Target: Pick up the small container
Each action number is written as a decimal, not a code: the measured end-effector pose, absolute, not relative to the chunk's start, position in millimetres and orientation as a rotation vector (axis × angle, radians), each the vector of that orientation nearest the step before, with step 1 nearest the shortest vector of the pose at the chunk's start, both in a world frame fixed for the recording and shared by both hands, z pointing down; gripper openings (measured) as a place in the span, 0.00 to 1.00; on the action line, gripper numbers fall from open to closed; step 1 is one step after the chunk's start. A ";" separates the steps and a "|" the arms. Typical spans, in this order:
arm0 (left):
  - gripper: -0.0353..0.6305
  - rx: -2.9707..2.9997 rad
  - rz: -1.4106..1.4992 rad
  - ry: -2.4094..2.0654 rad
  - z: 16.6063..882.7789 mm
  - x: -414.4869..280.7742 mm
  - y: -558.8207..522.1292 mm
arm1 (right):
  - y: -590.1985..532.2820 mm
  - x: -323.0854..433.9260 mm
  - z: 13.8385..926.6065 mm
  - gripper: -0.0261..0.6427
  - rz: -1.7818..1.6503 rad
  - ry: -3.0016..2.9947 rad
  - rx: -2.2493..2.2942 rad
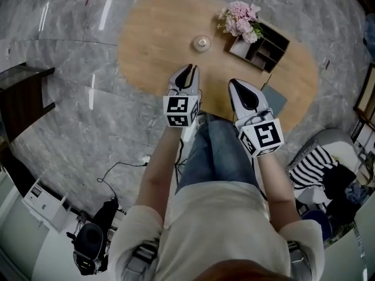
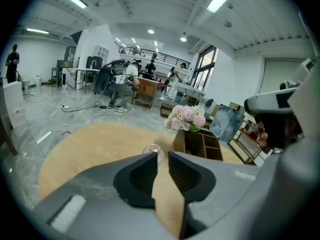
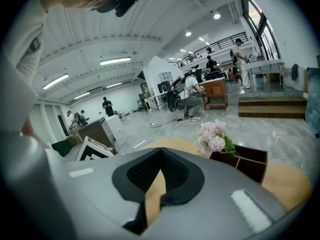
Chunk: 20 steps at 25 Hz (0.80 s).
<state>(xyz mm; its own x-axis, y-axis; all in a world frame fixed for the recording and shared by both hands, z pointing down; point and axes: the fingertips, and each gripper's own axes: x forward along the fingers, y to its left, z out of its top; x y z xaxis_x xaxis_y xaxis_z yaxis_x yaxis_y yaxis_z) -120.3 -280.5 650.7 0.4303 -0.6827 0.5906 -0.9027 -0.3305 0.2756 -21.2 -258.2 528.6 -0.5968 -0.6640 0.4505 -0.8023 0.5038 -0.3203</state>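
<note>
Left tongs (image 2: 162, 155): jaws a narrow crack apart, nothing between them, hovering over near edge of wooden counter (image 1: 158, 34). Right tongs (image 3: 160, 151): jaws closed tip to tip, empty, just beside left tongs. Small container (image 1: 201, 42), clear, round, sits on counter ahead of left tongs, slightly right of their tips, untouched. Pink flowers (image 1: 240, 19) and wooden organizer (image 1: 269, 48) stand together, farther ahead of right tongs, near the container

Head view looks steeply down from overhead onto the table (image 1: 152, 51); both gripper views look low across it from close by — all three share the flowers (image 1: 240, 19) (pink).
</note>
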 end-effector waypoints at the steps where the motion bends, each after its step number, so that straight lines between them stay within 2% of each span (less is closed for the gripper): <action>1: 0.16 2.122 0.510 -1.321 660.3 -117.7 -284.9 | -260.4 -20.6 535.1 0.04 0.748 -2.477 1.234; 8: 0.47 2.176 0.640 -1.267 731.0 -103.7 -317.5 | -274.9 -14.4 575.5 0.04 0.820 -2.452 1.225; 14: 0.62 2.200 0.682 -1.278 771.7 -96.2 -344.7 | -281.6 -10.7 606.7 0.04 0.873 -2.437 1.216; 20: 0.68 2.246 0.738 -1.302 798.0 -84.1 -367.8 | -284.0 -5.3 630.4 0.04 0.941 -2.411 1.215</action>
<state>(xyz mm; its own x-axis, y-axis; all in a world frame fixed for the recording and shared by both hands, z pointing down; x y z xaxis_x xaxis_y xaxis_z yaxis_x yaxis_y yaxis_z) -84.1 -367.8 798.0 0.4146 -0.6469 0.6400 -0.8813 -0.4606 0.1053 -5.3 -284.0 630.4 -0.6065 -0.6107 0.5090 -0.7941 0.4336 -0.4259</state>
